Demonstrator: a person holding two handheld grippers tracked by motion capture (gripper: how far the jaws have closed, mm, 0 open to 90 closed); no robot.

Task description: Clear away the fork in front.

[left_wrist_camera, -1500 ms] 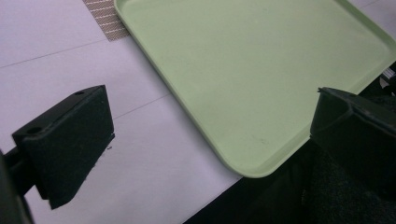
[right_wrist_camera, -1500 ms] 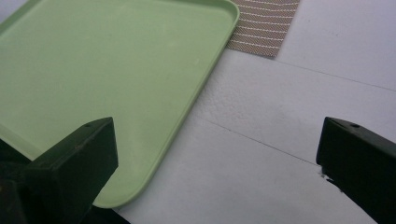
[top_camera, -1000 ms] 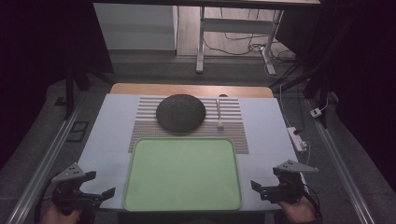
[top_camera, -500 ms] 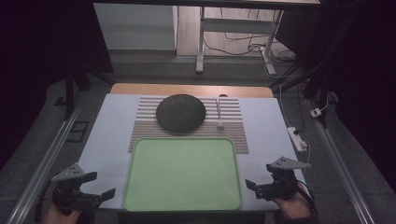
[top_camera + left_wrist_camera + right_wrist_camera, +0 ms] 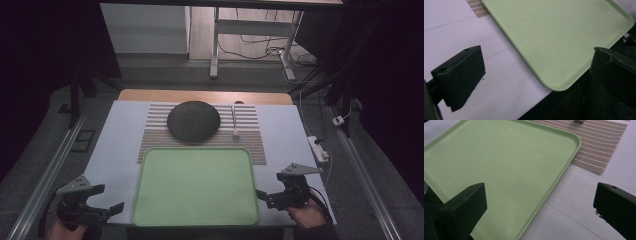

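— From above, where is everything?

— The green tray [image 5: 196, 186] lies empty at the near centre of the white table [image 5: 122, 125]. Behind it, toward 12 o'clock, a striped placemat [image 5: 250, 137] carries a dark round plate [image 5: 193, 120], with a white spoon [image 5: 234, 122] just beside it at 3 o'clock. I hold my left gripper [image 5: 107, 210] off the tray's 8 o'clock corner and my right gripper [image 5: 265, 196] at its 4 o'clock edge, both aimed inward, I'd say to flank the tray.

— And along your left gripper?

— My left gripper [image 5: 536, 65] has its jaws spread wide, nothing between them. The tray [image 5: 559, 37] runs from 12 to 4 o'clock, its rounded near corner just past the table edge; a scrap of placemat [image 5: 476, 7] shows at 11.

— The right one?

— My right gripper [image 5: 539, 205] is also spread wide and empty. The tray's [image 5: 499, 165] right rim passes between the jaws, which suits taking that edge. The placemat [image 5: 594, 147] sits at 1 o'clock.
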